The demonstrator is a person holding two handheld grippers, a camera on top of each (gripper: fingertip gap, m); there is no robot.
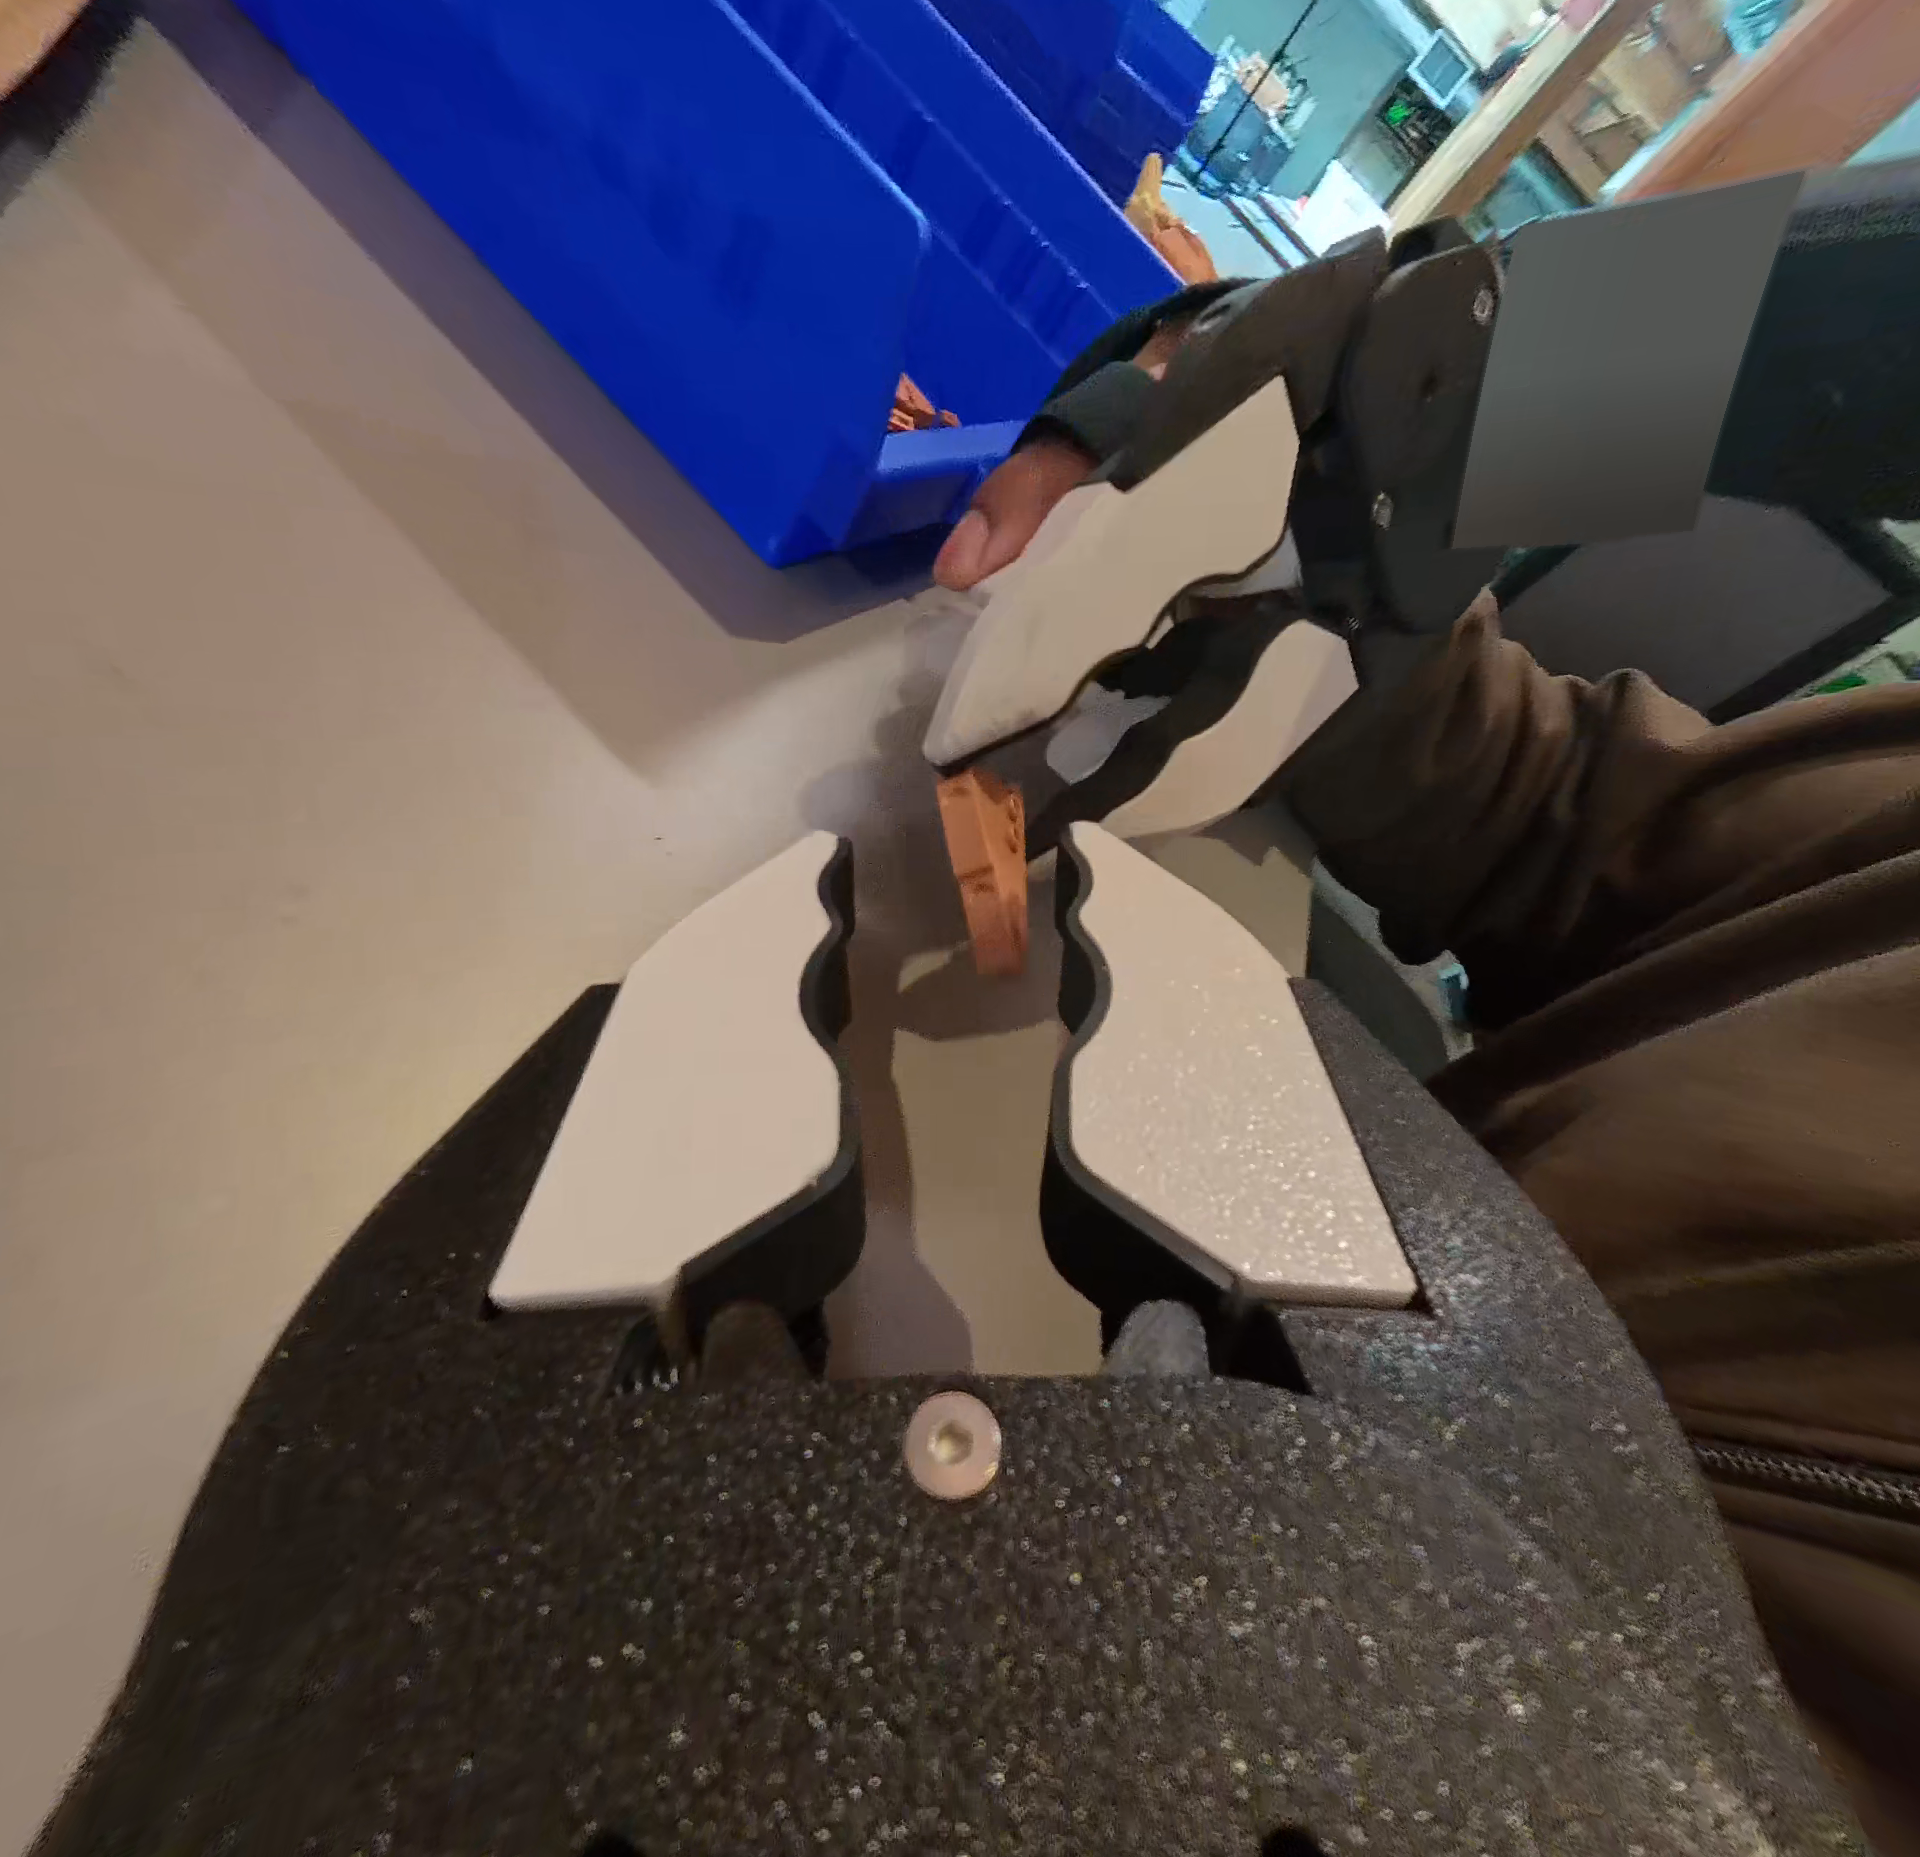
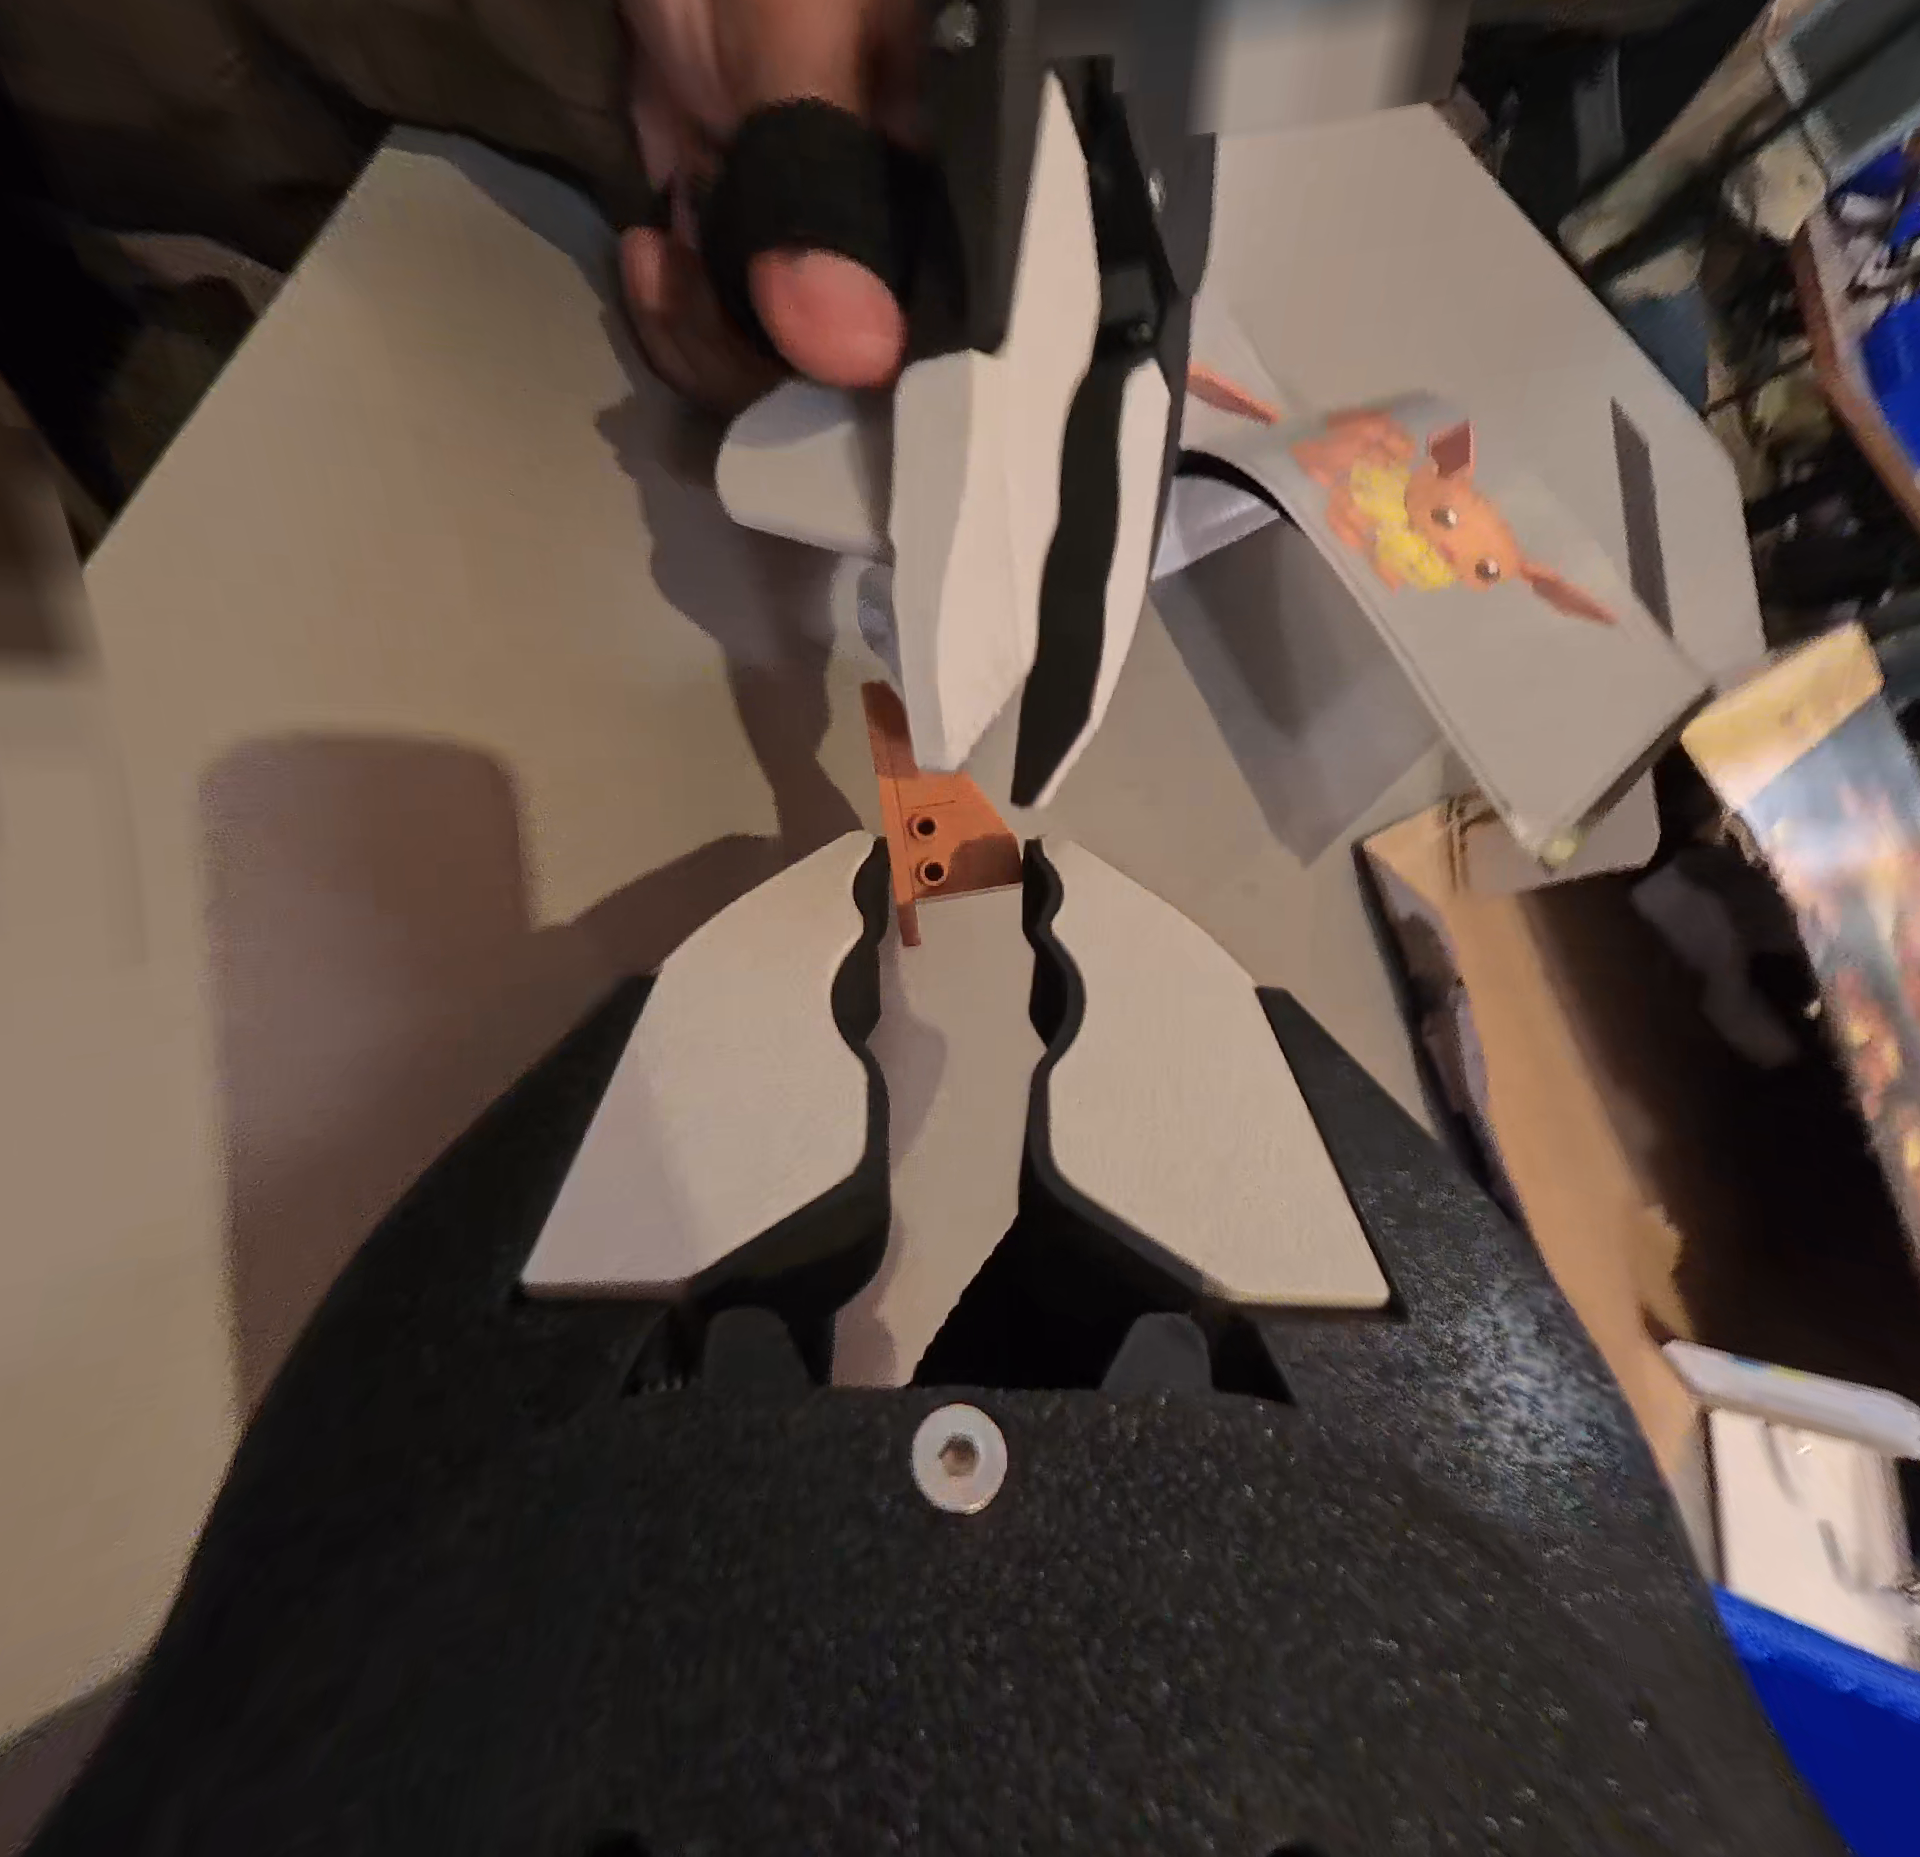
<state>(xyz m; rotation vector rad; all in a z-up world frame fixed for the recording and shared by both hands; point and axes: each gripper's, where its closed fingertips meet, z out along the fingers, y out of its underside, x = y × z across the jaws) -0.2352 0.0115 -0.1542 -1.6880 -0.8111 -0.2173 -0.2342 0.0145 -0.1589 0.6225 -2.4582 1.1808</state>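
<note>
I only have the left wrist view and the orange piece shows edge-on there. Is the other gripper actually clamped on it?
Observer: Yes. In the right wrist view the orange piece fills the gap between the fingertips of the right gripper, and both tips touch it.
Operator: Where do my tips sit against it?
Observer: The left gripper points in from the top of that view, with its tips at the piece's upper edge. A thin tab stands up beside one finger. I cannot tell whether they touch.
Operator: Anything lying nearby?
Observer: A leaflet picturing an orange brick animal lies beyond the left gripper.
</note>
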